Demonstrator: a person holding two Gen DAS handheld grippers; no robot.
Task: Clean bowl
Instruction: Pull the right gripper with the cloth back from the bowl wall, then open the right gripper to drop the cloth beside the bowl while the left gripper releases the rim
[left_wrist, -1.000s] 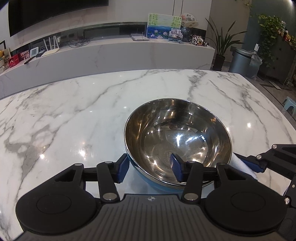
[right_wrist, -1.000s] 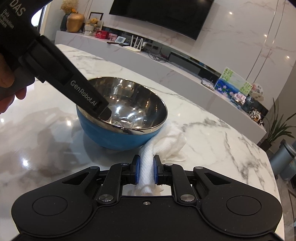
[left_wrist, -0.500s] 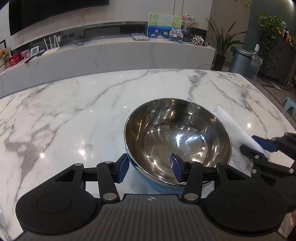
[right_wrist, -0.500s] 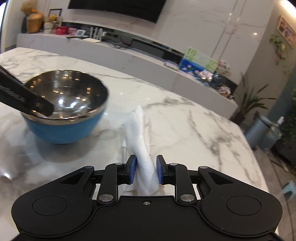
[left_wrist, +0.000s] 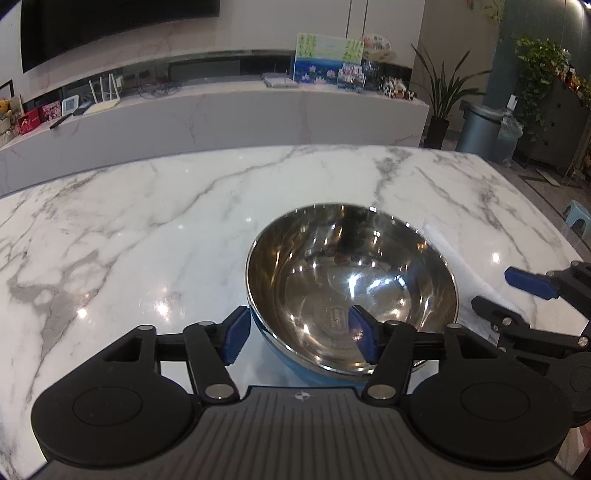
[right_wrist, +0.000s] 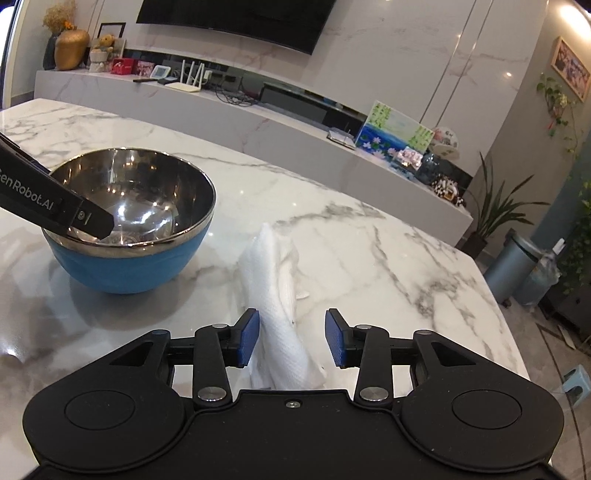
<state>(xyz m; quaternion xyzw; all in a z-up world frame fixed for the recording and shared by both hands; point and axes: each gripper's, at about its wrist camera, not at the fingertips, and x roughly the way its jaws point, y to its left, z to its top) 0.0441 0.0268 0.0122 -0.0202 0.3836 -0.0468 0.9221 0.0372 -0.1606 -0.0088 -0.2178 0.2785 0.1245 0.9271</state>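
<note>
Straddling bowl (left_wrist: 351, 291) rim, left claw (left_wrist: 301, 338) just widened, gripping nothing; thin steel, light, slippery, pinch the rim. Right claw (right_wrist: 291, 338) just parted around limp paper towel (right_wrist: 280, 295) on table (right_wrist: 369, 258), unpinched.

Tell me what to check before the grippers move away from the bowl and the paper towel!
1. Right hand-held gripper has let go of the paper towel: ok, its jaws have just been opening, and a gap shows on the right side at least.
2. Paper towel lies on the marble table, beside the bowl, not in it: ok.
3. Left hand-held gripper has freed the bowl's rim: ok, jaws have just widened and straddle it.
4. Bowl stands upright: ok.
5. Bowl's inside is clean: cannot tell, too many reflections.
</note>
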